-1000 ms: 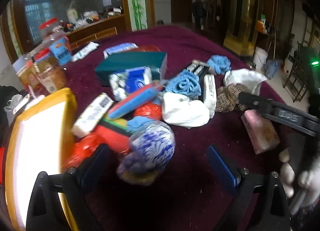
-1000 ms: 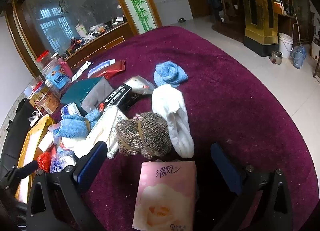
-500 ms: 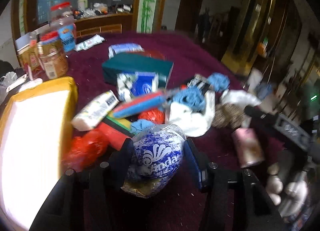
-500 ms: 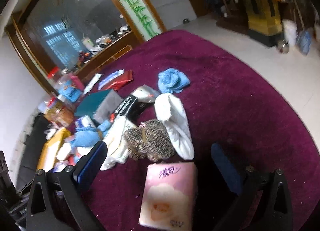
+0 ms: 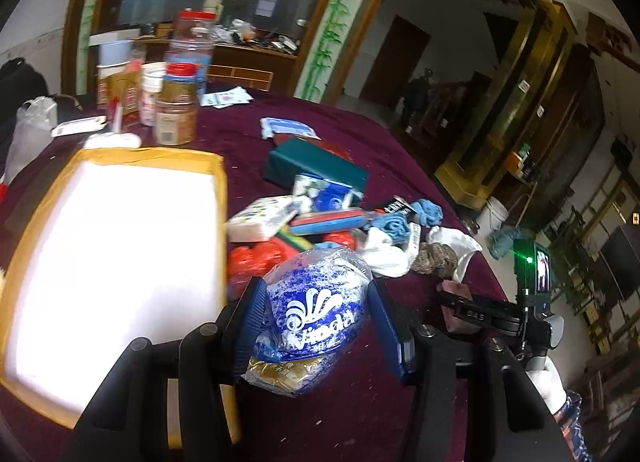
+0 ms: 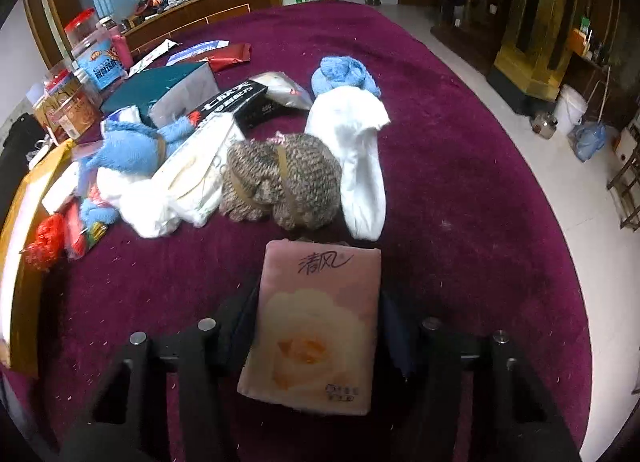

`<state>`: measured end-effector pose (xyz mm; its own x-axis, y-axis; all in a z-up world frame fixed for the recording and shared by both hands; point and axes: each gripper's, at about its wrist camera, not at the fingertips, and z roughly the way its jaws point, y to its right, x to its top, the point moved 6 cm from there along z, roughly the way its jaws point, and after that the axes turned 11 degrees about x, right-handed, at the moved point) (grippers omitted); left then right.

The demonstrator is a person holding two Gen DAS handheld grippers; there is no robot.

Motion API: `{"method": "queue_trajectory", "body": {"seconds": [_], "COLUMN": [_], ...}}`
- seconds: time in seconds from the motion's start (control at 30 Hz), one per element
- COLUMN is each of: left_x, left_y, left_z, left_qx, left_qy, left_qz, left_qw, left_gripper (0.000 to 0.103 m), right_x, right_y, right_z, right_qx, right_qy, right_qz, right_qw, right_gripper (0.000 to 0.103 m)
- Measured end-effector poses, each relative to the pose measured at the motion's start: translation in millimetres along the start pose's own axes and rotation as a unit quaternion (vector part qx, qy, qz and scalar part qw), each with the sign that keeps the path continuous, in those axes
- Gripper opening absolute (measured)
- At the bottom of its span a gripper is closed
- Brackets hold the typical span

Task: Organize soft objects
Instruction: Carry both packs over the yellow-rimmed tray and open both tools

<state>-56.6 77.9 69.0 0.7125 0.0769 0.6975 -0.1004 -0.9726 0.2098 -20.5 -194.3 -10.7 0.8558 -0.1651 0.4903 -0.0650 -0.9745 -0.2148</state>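
My left gripper (image 5: 316, 320) is shut on a blue-and-white tissue pack (image 5: 320, 302) and holds it just above the maroon tablecloth, beside the yellow-rimmed tray (image 5: 218, 198). My right gripper (image 6: 316, 326) points steeply down with its jaws closing; both pads touch the sides of a pink tissue pack (image 6: 316, 326) that lies on the cloth. Just beyond it sit a brown knitted bundle (image 6: 280, 186), a white sock (image 6: 360, 166) and blue knitted pieces (image 6: 344, 70). The left wrist view shows the right gripper (image 5: 452, 304) at the pink pack (image 5: 454, 288), held by a gloved hand (image 5: 546, 378).
More packets, a green box (image 5: 316, 166), a black carton (image 6: 236, 102) and red plastic bags (image 5: 252, 258) are heaped mid-table. Jars (image 5: 176, 110) stand at the back left. The round table's edge (image 6: 552, 198) drops to tiled floor on the right.
My left gripper shut on the blue-and-white pack and lifted it toward the tray. My right gripper, wide open before, has come in onto the pink pack.
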Motion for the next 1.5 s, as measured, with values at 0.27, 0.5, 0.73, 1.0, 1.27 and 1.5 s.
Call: {"method": "queue_trajectory", "body": {"seconds": [0.27, 0.5, 0.73, 1.0, 1.27, 1.5], "left_x": [3.3, 34.0, 56.9, 76.7, 79.2, 81.7], "left_y": [-63.0, -128.3, -173.9, -210.5, -217.2, -217.5], "left_z": [-36.1, -32.6, 14.9, 82.1, 111.3, 84.2], "left_qx": [0.011, 0.041, 0.038, 0.031, 0.008, 0.005], "left_qy": [0.017, 0.021, -0.019, -0.044, -0.057, -0.043], "left_qz": [-0.042, -0.084, -0.142, -0.213, -0.239, -0.237], "left_qw": [0.9989, 0.9954, 0.9889, 0.9756, 0.9693, 0.9706], "left_gripper": [0.056, 0.056, 0.056, 0.057, 0.080, 0.080], "right_x": [-6.9, 23.7, 58.1, 87.2, 105.5, 108.2], "right_y": [-49.0, -188.1, -302.2, -324.2, -331.5, -290.6], "right_z": [-59.4, -63.2, 12.7, 95.3, 95.3, 45.4], "right_qx": [0.075, 0.225, 0.253, 0.206, 0.190, 0.208], "right_qy": [0.023, 0.010, -0.028, -0.053, -0.027, 0.013], "right_qz": [-0.028, -0.111, -0.142, -0.123, -0.139, -0.118], "right_qw": [0.997, 0.968, 0.957, 0.969, 0.972, 0.971], "right_gripper": [0.053, 0.053, 0.053, 0.055, 0.074, 0.075]}}
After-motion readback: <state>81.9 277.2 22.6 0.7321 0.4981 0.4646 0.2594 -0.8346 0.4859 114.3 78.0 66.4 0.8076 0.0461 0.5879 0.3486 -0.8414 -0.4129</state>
